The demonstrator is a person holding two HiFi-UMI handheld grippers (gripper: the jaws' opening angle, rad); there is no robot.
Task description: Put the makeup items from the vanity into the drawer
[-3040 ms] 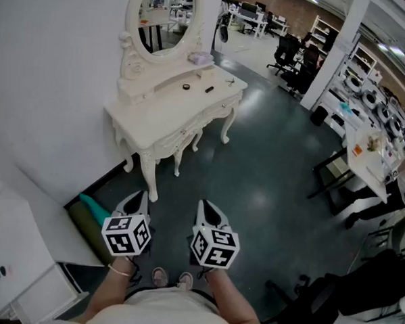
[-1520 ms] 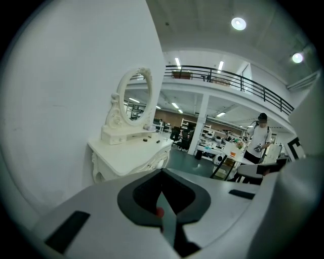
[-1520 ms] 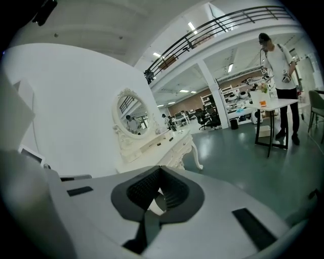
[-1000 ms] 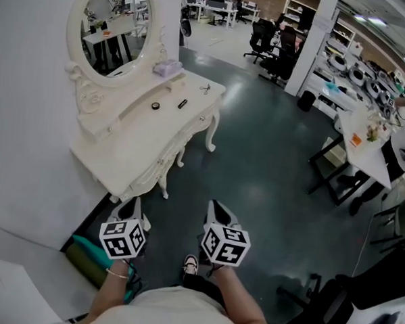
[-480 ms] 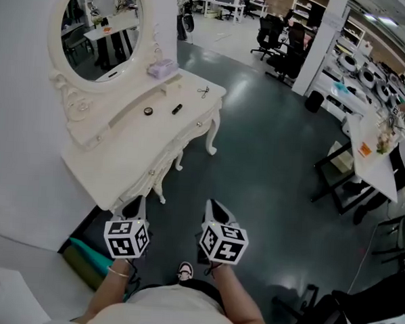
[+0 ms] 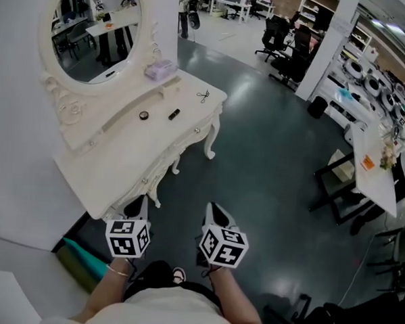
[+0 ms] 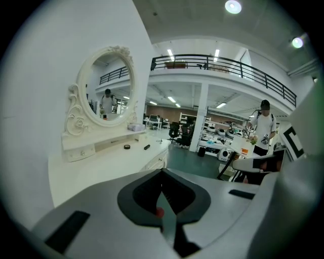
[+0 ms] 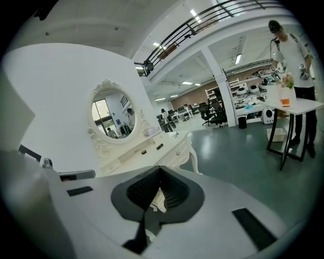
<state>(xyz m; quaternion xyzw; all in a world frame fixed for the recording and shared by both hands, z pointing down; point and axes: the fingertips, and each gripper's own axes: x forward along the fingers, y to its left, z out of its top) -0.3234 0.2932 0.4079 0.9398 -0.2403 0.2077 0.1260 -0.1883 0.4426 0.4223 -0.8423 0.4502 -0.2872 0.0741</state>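
Seemingly the drawer (image 6: 190, 137) sits shut (makeup items (image 6: 173, 114) atop the vanity (image 6: 114, 161)).

We see four bits on the white vanity (image 6: 115, 157): a small round dark compact (image 6: 144, 115), a short dark tube (image 6: 173, 114) just beside it, and a thin metal tool (image 6: 203, 95) nearer the far end. A lilac pouch (image 6: 160, 70) sits up on the back ledge, and the drawer (image 6: 183, 142) looks shut.

white vanity (image 6: 114, 161) with round compact (image 6: 144, 115), dark tube (image 6: 173, 114), small metal tool (image 6: 203, 96), lavender pouch (image 6: 160, 70)
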